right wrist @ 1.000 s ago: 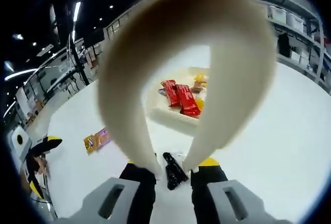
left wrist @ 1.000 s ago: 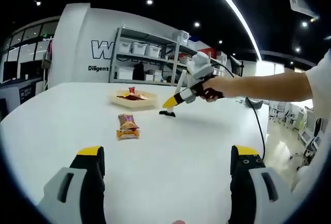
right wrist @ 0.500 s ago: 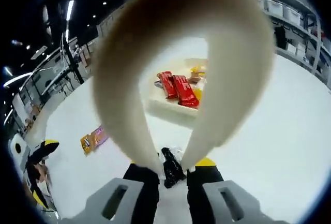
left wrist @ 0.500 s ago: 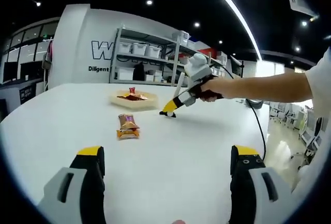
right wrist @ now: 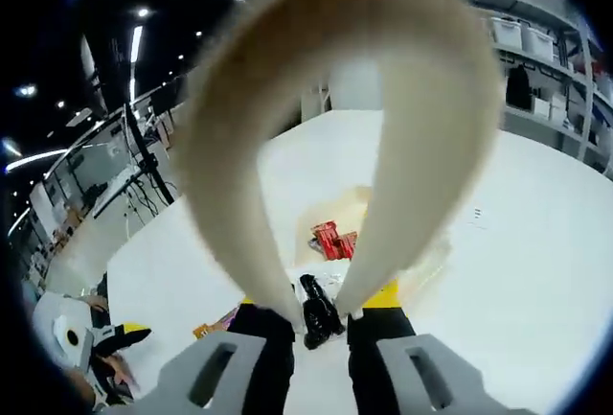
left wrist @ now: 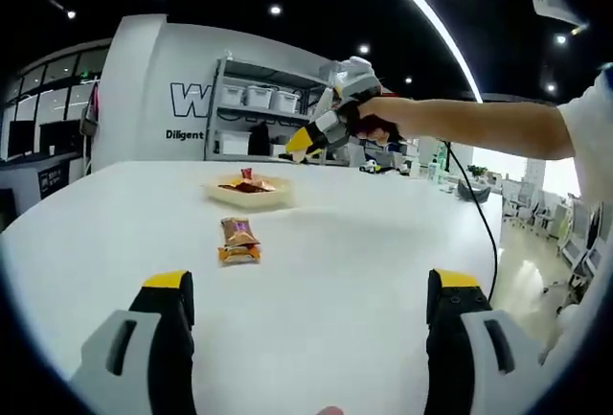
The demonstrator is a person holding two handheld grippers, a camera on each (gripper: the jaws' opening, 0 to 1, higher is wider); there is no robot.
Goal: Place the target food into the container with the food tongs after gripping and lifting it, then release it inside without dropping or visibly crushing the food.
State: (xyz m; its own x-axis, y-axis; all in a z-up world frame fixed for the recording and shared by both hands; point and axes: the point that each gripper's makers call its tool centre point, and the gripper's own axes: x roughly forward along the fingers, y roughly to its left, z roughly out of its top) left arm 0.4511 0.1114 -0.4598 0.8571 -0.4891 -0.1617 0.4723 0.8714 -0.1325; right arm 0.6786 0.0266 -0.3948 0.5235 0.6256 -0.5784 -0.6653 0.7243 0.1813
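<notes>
Food tongs (right wrist: pixel 345 118), cream-coloured and looped, are clamped at their arms between the jaws of the right gripper (right wrist: pixel 319 314), which are drawn close together around them. A small dark wrapped food item (right wrist: pixel 316 311) sits pinched between the tong tips, raised above the white counter (right wrist: pixel 536 233). Beyond the loop of the tongs, in the right gripper view, lies the shallow cream container (right wrist: pixel 421 257), holding red packets (right wrist: pixel 330 240); the pinched item is seen in line with its near edge.

In the left gripper view, the right gripper (left wrist: pixel 321 132) is held aloft in a person's hand (left wrist: pixel 369 120), above and to the right of the container (left wrist: pixel 245 190), well clear of the counter (left wrist: pixel 335 262). An orange-and-brown snack packet (left wrist: pixel 237 240) lies flat on the counter, nearer than the container and apart from it. The left gripper (left wrist: pixel 311 286) has its jaws spread wide, with nothing between them. Shelving with white bins (left wrist: pixel 259 118) stands behind the counter against a white wall.
</notes>
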